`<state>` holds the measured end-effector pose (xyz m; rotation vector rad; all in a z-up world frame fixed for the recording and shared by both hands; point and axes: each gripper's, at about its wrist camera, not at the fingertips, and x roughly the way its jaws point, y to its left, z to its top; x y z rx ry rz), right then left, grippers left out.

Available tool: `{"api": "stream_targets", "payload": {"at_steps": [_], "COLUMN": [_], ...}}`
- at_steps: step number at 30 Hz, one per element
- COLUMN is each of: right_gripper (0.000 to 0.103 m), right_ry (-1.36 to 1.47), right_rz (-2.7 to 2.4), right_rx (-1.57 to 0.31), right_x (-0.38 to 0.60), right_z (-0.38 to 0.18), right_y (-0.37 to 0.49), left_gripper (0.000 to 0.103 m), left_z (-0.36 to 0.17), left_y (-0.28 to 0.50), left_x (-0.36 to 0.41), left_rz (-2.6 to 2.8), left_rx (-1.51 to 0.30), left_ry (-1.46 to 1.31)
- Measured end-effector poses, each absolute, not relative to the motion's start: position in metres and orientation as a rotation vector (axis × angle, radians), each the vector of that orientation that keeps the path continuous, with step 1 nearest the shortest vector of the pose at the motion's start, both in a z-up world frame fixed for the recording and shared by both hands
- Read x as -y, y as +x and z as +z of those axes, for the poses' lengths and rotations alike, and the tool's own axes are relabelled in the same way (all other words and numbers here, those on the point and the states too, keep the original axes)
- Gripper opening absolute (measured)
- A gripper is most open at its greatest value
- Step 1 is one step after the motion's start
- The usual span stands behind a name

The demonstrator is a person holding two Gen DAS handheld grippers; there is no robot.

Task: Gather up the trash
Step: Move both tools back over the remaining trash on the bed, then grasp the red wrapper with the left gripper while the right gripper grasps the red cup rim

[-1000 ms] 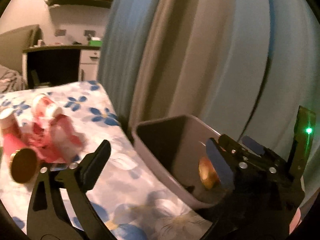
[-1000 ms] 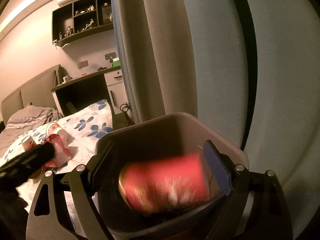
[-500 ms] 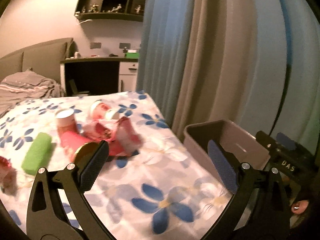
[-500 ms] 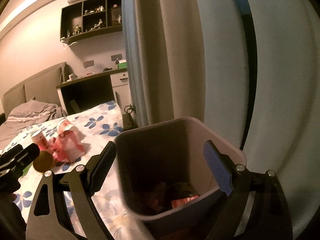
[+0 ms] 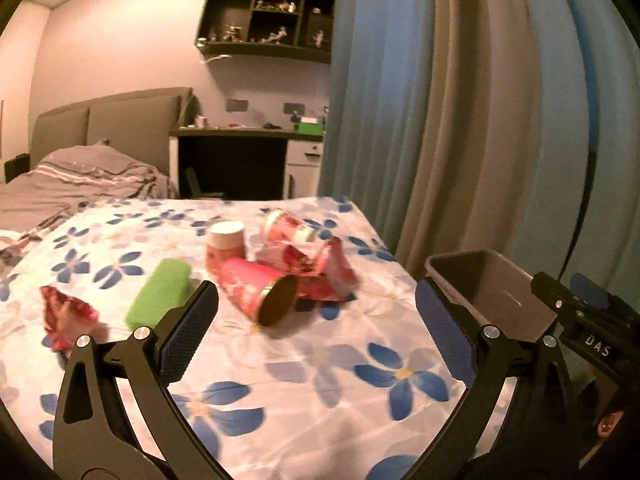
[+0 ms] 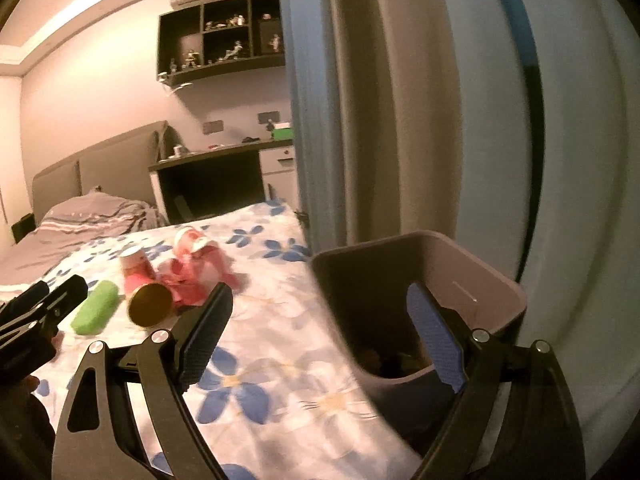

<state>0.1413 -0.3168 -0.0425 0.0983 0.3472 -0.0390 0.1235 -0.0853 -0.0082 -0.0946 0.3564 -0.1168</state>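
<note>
Holding both sets of jaws wide apart with nothing between them, I note my left gripper over the near part of the bed, which wears a white sheet printed with blue flowers. My right gripper straddles the near edge of the grey plastic bin, which stands off the bed's right side, against the blue and grey curtain.

Trash on the sheet, far of my left jaws: a red cylindrical can with a gold end lying on its side; just beyond it an upright red paper cup with a white rim; a second red cup tipped over; crumpled red wrappers touching them. A green oblong block lies left of the can. Another crumpled red wrapper sits well apart at the near left.

Dark items lie in the bin's bottom; too blurred to identify.
</note>
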Motion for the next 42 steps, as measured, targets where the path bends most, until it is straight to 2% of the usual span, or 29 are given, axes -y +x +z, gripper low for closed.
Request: {"api": "stream_targets", "payload": {"at_steps": [20,34,39,42], "right_gripper": [0.086,0.086,0.086,0.084], "right_ry": [0.049,0.011,-0.001,-0.016], "right_rz": [0.123,0.225,0.25,0.255], "right_rx": [-0.359,-0.394,-0.394,-0.394], "right_x": [0.228,0.169,0.154,0.148], "right_z": [-0.047,-0.056,-0.056,-0.057], "right_y": [0.146,0.17,0.179,0.183], "left_gripper": [0.097,0.097,0.088,0.076], "left_z": [-0.022,-0.04,-0.051,-0.059], "left_y": [0.101,0.115,0.137,0.149], "left_x": [-0.012,-0.11,-0.122,-0.127], "left_rz": [0.103,0.288,0.268,0.25], "left_rx": [-0.367,-0.431,-0.509,-0.564], "left_ry": [-0.157,-0.197,-0.201,-0.207]}}
